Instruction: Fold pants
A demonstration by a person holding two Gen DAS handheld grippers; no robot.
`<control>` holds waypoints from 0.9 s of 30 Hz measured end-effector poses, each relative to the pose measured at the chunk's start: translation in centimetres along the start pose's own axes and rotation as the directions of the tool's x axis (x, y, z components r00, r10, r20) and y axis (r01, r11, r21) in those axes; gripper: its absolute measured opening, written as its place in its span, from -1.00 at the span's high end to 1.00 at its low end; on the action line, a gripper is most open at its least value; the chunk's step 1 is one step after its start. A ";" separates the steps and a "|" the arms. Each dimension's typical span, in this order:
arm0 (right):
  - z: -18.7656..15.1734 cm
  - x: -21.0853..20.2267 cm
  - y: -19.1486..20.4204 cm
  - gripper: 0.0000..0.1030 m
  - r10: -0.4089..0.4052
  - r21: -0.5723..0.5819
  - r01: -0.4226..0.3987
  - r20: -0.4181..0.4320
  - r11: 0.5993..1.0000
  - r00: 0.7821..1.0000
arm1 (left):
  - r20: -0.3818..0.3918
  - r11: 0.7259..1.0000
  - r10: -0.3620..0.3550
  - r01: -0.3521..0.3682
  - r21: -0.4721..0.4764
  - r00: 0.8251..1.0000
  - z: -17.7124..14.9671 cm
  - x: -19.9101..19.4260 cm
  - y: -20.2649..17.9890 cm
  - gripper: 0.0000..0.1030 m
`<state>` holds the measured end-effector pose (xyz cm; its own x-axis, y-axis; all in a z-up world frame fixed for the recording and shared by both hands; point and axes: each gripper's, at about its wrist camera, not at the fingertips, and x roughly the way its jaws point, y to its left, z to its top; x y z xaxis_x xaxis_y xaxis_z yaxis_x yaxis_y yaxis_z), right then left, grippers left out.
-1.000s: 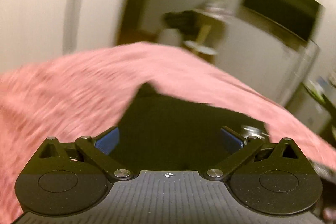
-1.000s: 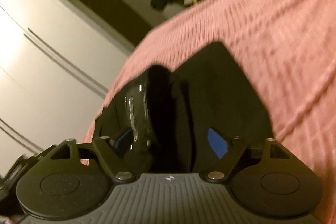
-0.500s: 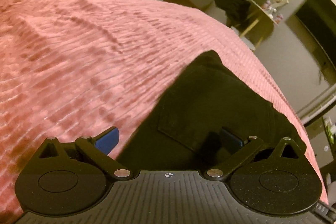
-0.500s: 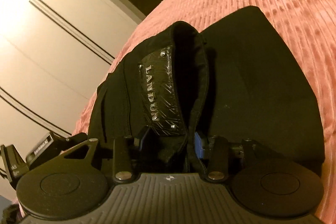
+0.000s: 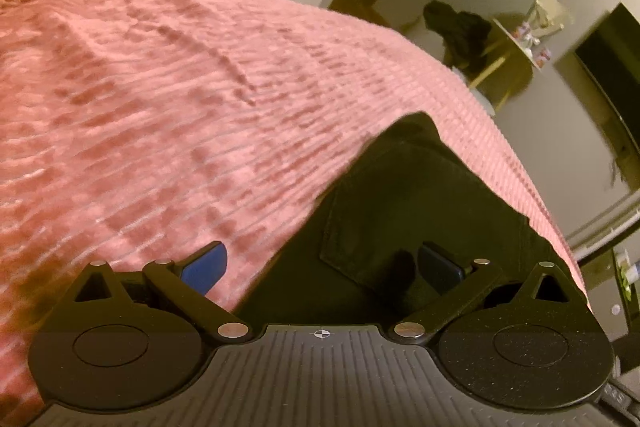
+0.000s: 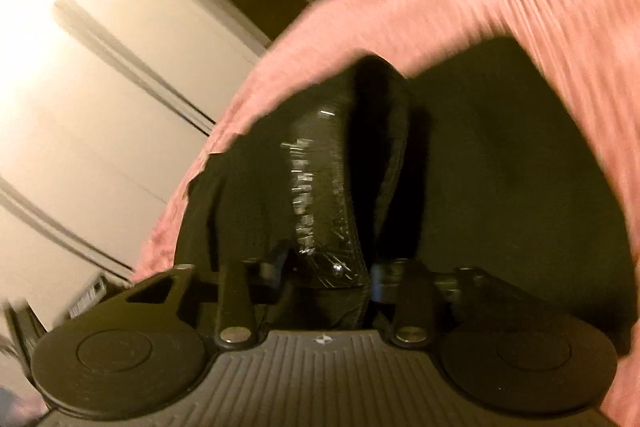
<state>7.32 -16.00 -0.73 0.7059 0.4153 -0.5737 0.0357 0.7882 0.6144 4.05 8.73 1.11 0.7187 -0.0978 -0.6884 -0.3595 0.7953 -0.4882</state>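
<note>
We take the black pants (image 5: 420,211) as our landmark: they lie on the pink ribbed bedspread (image 5: 160,115), already gathered into a compact dark block. Our left gripper (image 5: 320,267) hangs at the near end of that block with its blue-padded fingers spread wide, one pad over bare bedspread beside the cloth's left edge, the other above the back pocket (image 5: 372,227); it grips nothing. Our right gripper (image 6: 326,271) sits at the pants' waistband, fingers drawn close on the raised band that carries the shiny patch (image 6: 320,195), so it pinches the pants there and lifts that edge off the flat layer beneath.

From both grippers the garment's long axis runs straight ahead, away from us toward the far wall. We judge the right hand the nearer and the only one engaged, so the coming fold turns on carrying the pinched waistband forward along that axis. The right view is blurred; finer detail we cannot tell.
</note>
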 end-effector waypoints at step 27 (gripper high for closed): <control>-2.6 -10.0 -5.4 -0.20 -0.215 0.213 0.183 0.139 0.960 0.967 | -0.139 0.944 -0.016 0.061 0.326 0.990 -2.8 1.6 -4.6 -1.00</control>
<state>-1.79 -23.25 0.25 0.7734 0.1688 -0.6110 0.3137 0.7356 0.6004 5.22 3.28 0.71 0.6350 -0.1928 -0.7481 -0.1014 0.9392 -0.3281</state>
